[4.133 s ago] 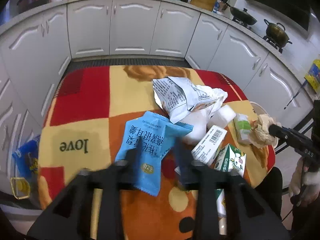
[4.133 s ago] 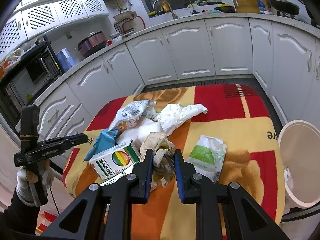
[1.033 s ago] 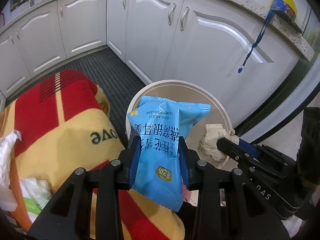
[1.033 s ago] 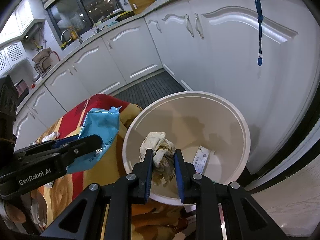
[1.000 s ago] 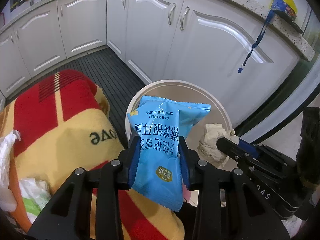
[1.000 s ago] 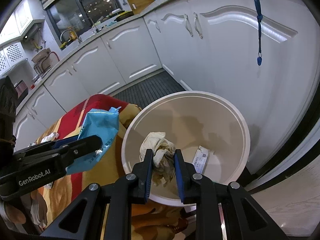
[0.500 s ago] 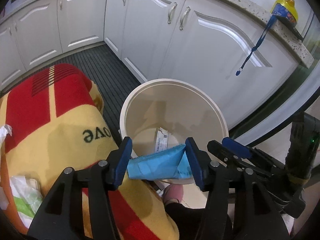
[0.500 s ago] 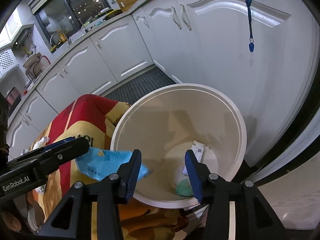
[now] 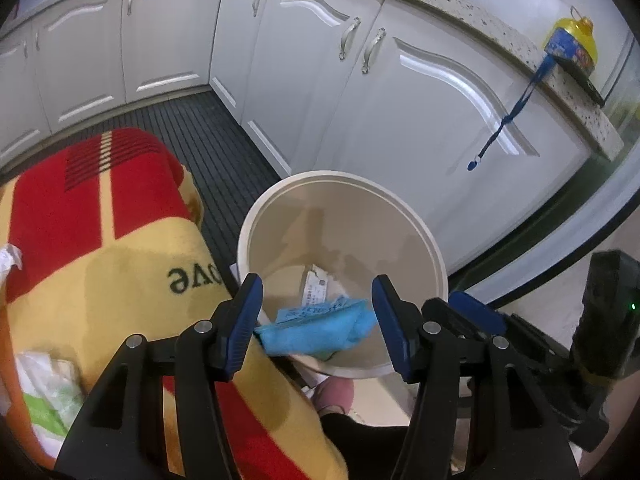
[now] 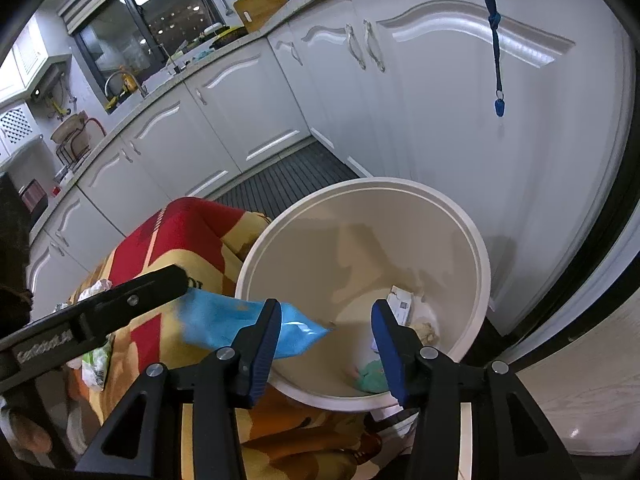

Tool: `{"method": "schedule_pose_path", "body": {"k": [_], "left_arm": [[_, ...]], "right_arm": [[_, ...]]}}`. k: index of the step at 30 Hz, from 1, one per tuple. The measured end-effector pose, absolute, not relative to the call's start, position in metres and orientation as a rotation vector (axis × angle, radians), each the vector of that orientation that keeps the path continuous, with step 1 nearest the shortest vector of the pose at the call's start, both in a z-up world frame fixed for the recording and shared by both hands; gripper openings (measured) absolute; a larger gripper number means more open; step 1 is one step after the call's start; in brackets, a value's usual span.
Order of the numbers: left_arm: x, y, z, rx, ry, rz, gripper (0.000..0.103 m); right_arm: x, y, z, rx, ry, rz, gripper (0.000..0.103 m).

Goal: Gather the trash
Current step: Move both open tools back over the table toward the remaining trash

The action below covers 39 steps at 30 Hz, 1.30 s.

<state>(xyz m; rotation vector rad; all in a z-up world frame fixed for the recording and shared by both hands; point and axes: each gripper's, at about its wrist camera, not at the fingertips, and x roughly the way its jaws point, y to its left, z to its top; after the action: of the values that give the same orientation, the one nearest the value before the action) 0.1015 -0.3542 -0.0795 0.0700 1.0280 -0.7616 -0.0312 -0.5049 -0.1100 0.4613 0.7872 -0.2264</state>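
Over the white bin [image 9: 436, 264] hang both tongs, and both have just been opening up. The left tongs [image 9: 318, 322] stand open, with the blue snack bag [image 9: 320, 330] lying loose between the pads; the pads do not press on it. From the right wrist view the blue snack bag looks like it sits across the near rim of the bin, half over the rim and half over the blanket [image 9: 120, 280] on the table. The right tongs [image 10: 326, 330] are open too, with nothing pinched between them. Down at the bottom of the bin lie a crumpled tan rag [image 10: 426, 330], a small paper with print [image 10: 402, 306] and something green [image 10: 372, 374]. To do this step well, I think the left tongs should stay wide open and go a bit more over the middle of the bin, so the bag slides in and does not flop back onto the blanket. A small nudge may help if the bag gets stuck on the rim. More trash waits on the table, away from the bin, like the white and green wrapper [image 9: 48, 396]. The blanket says "love" in dark letters, seen upside down. The side of the left tongs says "GenRobot.AI". The print on the bag and the paper is too small to read.
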Motion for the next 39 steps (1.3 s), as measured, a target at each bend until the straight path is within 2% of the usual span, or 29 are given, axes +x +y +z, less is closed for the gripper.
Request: {"method": "schedule_pose_path", "body": {"k": [13,22,27,36,39], "left_arm": [[0.089,-0.346,-0.066,0.106,0.989,-0.757,0.057],[0.066,-0.311,-0.044,0.127,0.896,-0.708,0.057],[0.058,-0.282,-0.038,0.112,0.872,-0.669,0.057],[0.043,-0.228,-0.025,0.079,0.850,-0.635,0.057],[0.038,-0.208,-0.020,0.067,0.843,-0.632,0.063]], "right_arm": [[-0.032,-0.497,-0.107,0.462,0.785,-0.212,0.046],[-0.032,-0.480,-0.097,0.444,0.783,-0.193,0.048],[-0.033,-0.460,-0.085,0.421,0.768,-0.168,0.057],[-0.030,-0.415,-0.064,0.369,0.747,-0.095,0.060],[-0.029,-0.399,-0.060,0.353,0.746,-0.067,0.062]]}}
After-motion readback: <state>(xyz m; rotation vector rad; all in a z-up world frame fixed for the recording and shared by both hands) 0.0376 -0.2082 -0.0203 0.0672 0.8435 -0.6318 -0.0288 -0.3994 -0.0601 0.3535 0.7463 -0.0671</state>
